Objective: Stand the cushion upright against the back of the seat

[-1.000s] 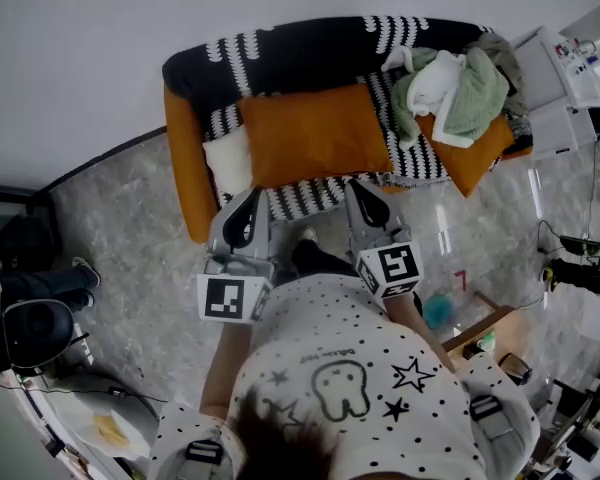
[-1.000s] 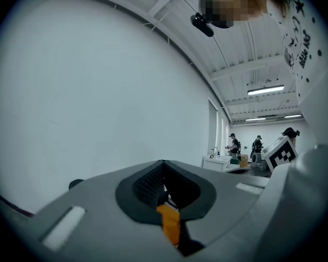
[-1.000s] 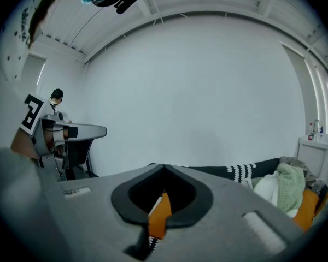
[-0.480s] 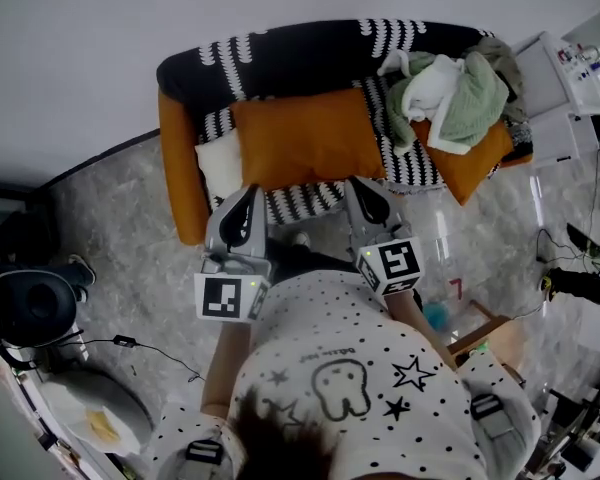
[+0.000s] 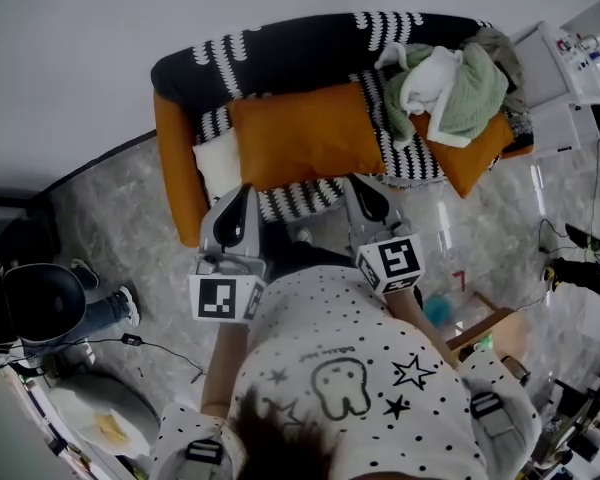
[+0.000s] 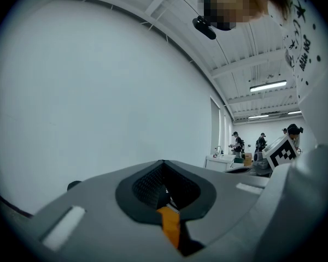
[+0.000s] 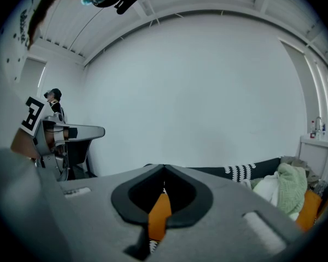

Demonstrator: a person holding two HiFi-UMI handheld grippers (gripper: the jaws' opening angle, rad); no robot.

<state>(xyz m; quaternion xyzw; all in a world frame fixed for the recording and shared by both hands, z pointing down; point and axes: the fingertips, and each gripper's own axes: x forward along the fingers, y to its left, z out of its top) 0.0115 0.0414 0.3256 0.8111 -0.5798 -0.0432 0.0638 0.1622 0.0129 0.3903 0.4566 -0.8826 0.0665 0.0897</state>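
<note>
Head view: the cushion (image 5: 305, 133) lies flat on the sofa (image 5: 310, 53) seat, its long side along the back, not leaning on it; a white pillow (image 5: 217, 163) peeks out at its left end, mostly covered; further right, a heap of clothes (image 5: 450, 83) buries most of a second cushion (image 5: 475, 163). The left claw (image 5: 244, 190) and right claw (image 5: 358, 182) point at the seat's front edge, right by the cushion's near side; whether either tip touches it can't be told from up here; the person's shirt (image 5: 350, 368) cuts off the arms behind them.

Left gripper view: the left claw (image 6: 164, 162) is pressed together, nothing pinched at the tips; a sliver of orange shows through the hollow behind them; beyond is plain wall (image 6: 98, 91).

Right gripper view: the right claw (image 7: 164, 167) is pressed together too, with an orange sliver in its hollow; the sofa back, clothes (image 7: 287, 192) and a corner of the second cushion (image 7: 308, 209) crowd the right rim; the rest of the cushion is hidden under the claw.
</note>
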